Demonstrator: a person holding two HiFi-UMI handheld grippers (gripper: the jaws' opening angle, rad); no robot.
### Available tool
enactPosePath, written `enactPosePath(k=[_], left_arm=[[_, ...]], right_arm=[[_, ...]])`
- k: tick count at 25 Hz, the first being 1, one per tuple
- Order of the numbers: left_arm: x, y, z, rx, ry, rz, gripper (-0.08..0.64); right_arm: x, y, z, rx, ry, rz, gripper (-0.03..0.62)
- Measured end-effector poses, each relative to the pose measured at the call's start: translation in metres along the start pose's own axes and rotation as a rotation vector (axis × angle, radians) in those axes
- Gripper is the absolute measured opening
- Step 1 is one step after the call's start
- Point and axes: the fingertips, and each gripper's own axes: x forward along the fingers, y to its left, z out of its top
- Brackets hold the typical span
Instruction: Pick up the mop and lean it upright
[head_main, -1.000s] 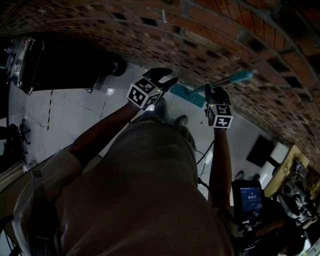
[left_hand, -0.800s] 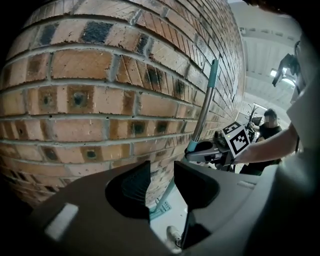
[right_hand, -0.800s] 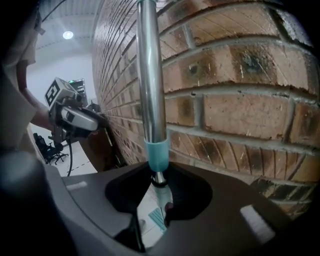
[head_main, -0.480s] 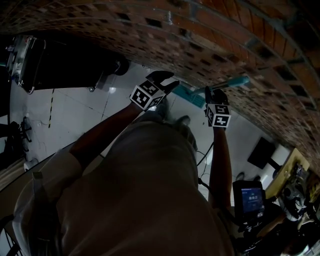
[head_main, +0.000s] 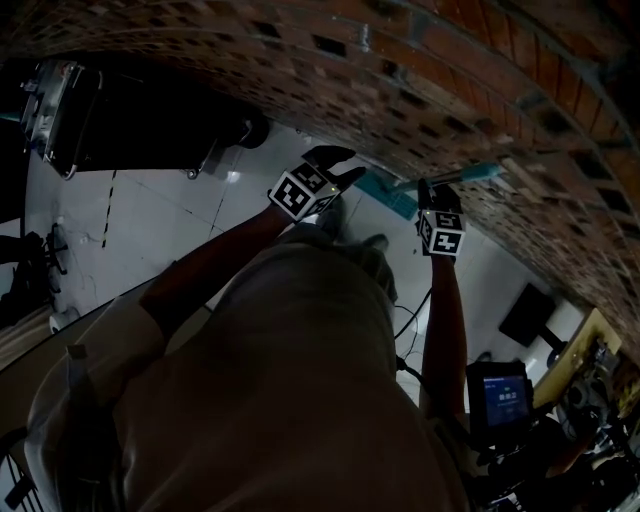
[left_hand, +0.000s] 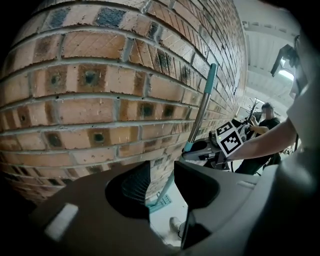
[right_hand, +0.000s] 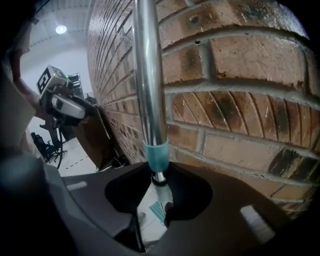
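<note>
My right gripper (right_hand: 159, 186) fingers clenched on mop (right_hand: 148, 75): silver pole, teal collar, teal top grip, nearly upright beside brick wall (right_hand: 240, 65). My left gripper (left_hand: 161, 185) fingers released, empty.

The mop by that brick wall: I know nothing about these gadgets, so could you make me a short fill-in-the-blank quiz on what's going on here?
1. The right gripper is clamped on the mop pole, while the left gripper holds ____.
2. The wall just behind the mop pole is built of ____.
3. The teal mop head sits down on the ____.
Missing words: nothing; bricks; floor.
</note>
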Motion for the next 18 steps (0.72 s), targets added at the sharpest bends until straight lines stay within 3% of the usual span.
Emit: enactPosePath(k=[18], left_arm=[[0.012,0.012,-0.036,0.008,0.098,0.001,0.169]], right_arm=[[0.037,-0.004,-0.039,0.003,0.056,0.018,0.104]])
